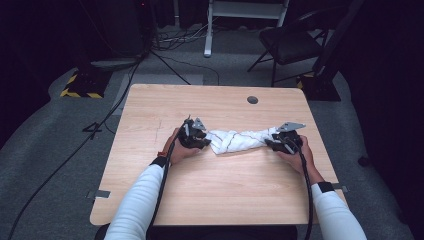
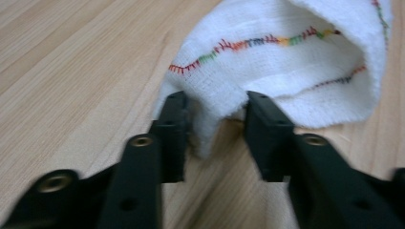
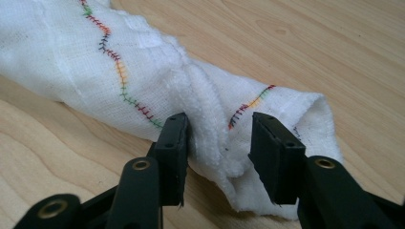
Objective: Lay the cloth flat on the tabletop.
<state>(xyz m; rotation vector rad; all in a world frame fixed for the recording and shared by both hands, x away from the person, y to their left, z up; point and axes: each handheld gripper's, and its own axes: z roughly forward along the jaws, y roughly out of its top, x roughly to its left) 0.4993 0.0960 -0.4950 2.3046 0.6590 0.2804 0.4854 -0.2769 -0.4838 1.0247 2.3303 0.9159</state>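
A white cloth (image 1: 240,140) with a multicoloured stitched hem lies twisted into a roll across the middle of the wooden table (image 1: 225,195). My left gripper (image 1: 204,140) is at the roll's left end. In the left gripper view a fold of the cloth (image 2: 286,67) spans both pads, and the left gripper (image 2: 217,129) is shut on it. My right gripper (image 1: 272,142) is at the roll's right end. In the right gripper view the cloth (image 3: 95,81) sits between the jaws of the right gripper (image 3: 218,143); it touches the left pad, while a gap shows at the right pad, so that gripper is open.
A round cable hole (image 1: 252,99) sits near the table's far edge. Beyond the table are a black chair (image 1: 290,45), a white stand (image 1: 210,30), a yellow-and-black base (image 1: 80,85) and cables on the grey floor. Bare tabletop lies around the cloth.
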